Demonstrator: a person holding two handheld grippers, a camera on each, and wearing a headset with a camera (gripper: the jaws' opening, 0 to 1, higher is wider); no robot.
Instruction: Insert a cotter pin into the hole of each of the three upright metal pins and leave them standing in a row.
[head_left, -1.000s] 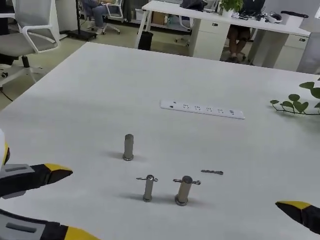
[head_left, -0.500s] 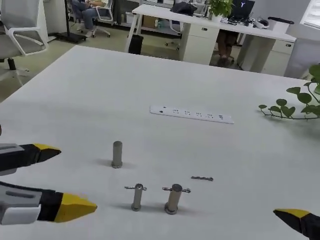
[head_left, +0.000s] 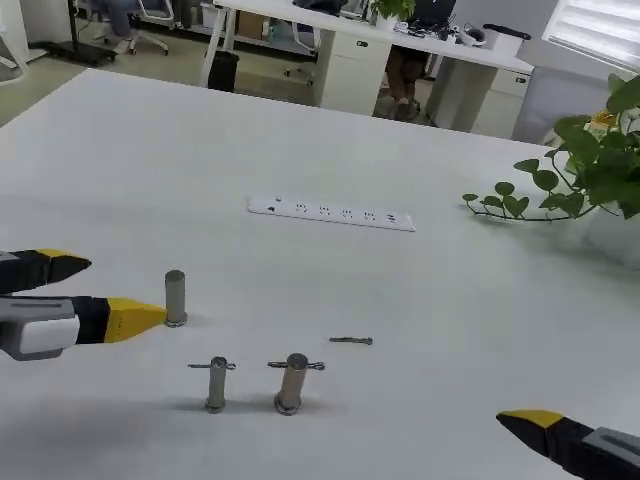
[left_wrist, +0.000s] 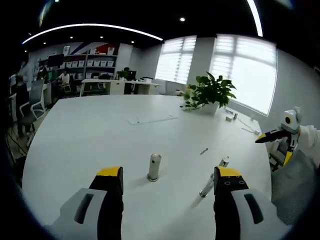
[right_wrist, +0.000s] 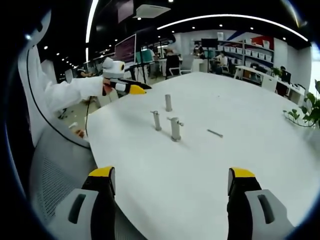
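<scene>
cotter pin lies loose on the table; bare metal pin stands beside the left gripper, jaws apart; right gripper jaws apart too.

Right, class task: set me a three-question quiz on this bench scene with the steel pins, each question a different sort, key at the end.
1. How many of the three upright cylindrical steel pins carry a thin wire cotter pin through the top?
2. True or false: the loose cotter pin lies flat on the white tabletop, touching no pin.
3. Which is nearer the bare steel pin? A) the left gripper B) the right gripper
Key: 1 two; 2 true; 3 A.
</scene>
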